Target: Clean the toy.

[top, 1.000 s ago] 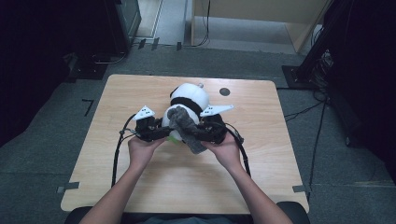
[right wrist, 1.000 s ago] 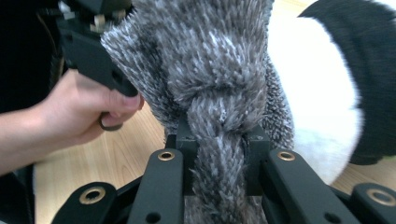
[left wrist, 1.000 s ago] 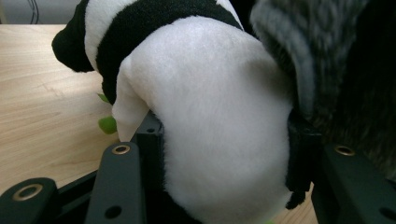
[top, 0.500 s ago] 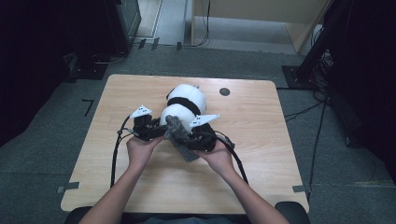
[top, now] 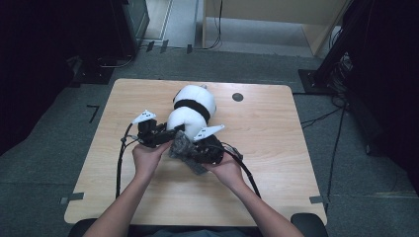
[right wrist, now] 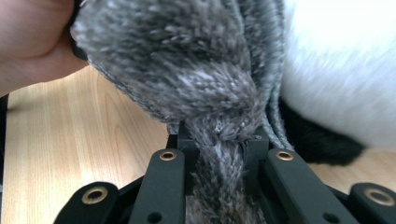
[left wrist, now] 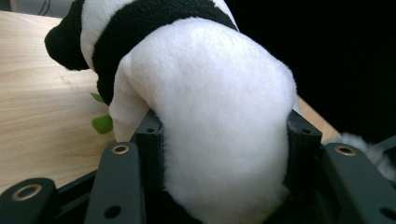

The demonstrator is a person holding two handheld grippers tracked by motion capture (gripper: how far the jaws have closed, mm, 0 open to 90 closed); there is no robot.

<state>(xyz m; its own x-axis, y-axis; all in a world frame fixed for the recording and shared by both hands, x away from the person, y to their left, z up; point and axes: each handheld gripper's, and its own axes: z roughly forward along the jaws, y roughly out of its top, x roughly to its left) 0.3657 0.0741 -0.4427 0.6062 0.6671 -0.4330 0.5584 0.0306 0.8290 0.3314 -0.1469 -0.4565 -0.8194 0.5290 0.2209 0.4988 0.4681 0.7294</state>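
I count one black-and-white plush panda toy [top: 190, 111] lying on the light wooden tabletop [top: 276, 148], toward its middle, and one grey fuzzy knitted cloth [top: 180, 148] bunched against the panda's near end. I have two tools in play.

My left tool [top: 165, 134] is clamped on the panda's white rump: in the left gripper view the plush [left wrist: 219, 126] bulges between the two black jaws, which press into it from both sides. My right tool [top: 190, 150] is pinched tight on the grey cloth; in the right gripper view a twisted strand of it [right wrist: 219, 154] is squeezed between the jaws, and the rest of the fabric balloons above them, touching the panda's white fur on the right.

One small green piece [left wrist: 102, 124] peeks out from under the panda, resting on the wood. One dark round disc [top: 237, 97] sits on the tabletop beyond the panda, well apart from it. One black cable [top: 120, 160] trails from the left tool along the tabletop's left part. The cloth and the right tool hide part of the panda's near end in the high view.
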